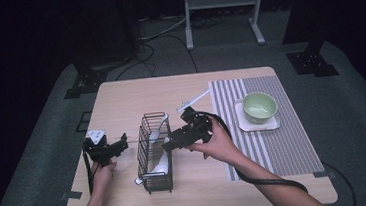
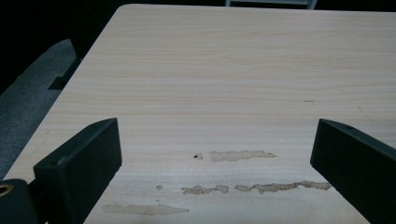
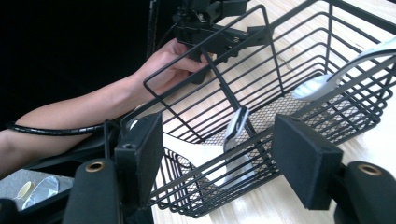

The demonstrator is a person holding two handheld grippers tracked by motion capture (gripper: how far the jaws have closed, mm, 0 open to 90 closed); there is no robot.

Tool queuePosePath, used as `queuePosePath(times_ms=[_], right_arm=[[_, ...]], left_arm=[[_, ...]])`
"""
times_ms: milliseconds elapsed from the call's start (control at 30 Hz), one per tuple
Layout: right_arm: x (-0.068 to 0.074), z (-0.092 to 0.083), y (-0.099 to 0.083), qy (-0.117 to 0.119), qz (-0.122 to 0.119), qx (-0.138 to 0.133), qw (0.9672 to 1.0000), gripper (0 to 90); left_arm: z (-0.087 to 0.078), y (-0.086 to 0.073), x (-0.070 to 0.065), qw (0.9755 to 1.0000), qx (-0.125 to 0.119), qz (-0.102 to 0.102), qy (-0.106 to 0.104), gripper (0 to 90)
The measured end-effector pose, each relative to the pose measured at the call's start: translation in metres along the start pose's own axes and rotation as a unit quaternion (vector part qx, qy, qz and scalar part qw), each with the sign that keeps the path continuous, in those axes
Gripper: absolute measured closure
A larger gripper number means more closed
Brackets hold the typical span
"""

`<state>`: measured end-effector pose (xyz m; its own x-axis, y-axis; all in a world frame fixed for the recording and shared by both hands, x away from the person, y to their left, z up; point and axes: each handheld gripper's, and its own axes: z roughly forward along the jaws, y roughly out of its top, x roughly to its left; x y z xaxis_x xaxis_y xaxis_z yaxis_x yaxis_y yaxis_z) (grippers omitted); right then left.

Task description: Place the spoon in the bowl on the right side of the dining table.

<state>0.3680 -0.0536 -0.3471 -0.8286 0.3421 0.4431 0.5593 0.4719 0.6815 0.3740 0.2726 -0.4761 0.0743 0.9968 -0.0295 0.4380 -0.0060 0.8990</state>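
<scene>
Wire basket (image 1: 154, 155) holding white utensils (image 3: 236, 140), right tongs (image 3: 219, 154) apart around rim, left tongs (image 2: 215, 154) wide.

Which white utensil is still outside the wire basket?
The white utensil lying on the table beyond the wire basket, beside the striped mat; the others lie inside it.

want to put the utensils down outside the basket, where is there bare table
Bare wood lies along the far edge of the table, behind the wire basket, and at the near edge between basket and striped mat. It is crowded around the basket, with the left gripper and right gripper flanking it.
</scene>
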Motion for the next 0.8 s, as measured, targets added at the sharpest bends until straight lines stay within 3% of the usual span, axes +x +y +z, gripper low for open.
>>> queuePosePath(times_ms=[433, 800], right_arm=[[-0.0011, 0.0024, 0.0061, -0.014, 0.030, 0.012, 0.9994, 59.0], [-0.0042, 0.0033, 0.0068, -0.009, 0.047, 0.014, 0.9988, 79.8]], left_arm=[[-0.0001, 0.0000, 0.0000, 1.0000, 0.001, -0.001, 0.001, 1.0], [-0.0001, 0.0001, 0.0007, 1.0000, 0.001, -0.002, 0.003, 0.9]])
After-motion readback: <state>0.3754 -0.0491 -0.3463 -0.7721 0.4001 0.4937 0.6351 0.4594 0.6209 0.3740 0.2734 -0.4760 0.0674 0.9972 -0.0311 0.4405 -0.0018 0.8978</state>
